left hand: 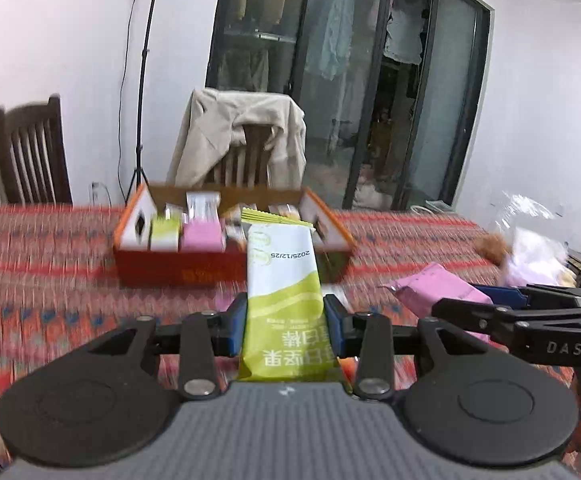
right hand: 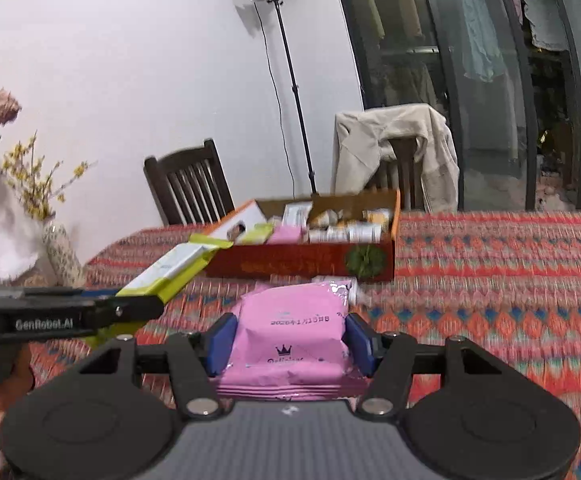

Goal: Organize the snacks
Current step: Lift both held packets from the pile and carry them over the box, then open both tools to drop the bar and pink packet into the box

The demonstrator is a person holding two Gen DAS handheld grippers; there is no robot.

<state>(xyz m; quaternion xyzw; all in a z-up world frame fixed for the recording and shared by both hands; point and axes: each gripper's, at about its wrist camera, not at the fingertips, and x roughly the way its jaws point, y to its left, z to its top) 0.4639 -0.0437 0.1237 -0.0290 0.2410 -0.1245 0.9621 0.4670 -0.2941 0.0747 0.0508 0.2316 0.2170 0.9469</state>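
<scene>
My left gripper is shut on a green-and-white snack packet, which sticks forward over the table toward the red snack box. The box holds green, pink and white packets standing in rows. My right gripper is shut on a pink snack packet, held above the cloth in front of the same red snack box. In the left wrist view the right gripper and its pink packet show at the right. In the right wrist view the left gripper and green packet show at the left.
A red patterned tablecloth covers the table. Two dark wooden chairs stand behind it, one draped with a beige jacket. A clear bag of snacks lies at the right. A vase of flowers stands at the table's left corner. A light stand is by the wall.
</scene>
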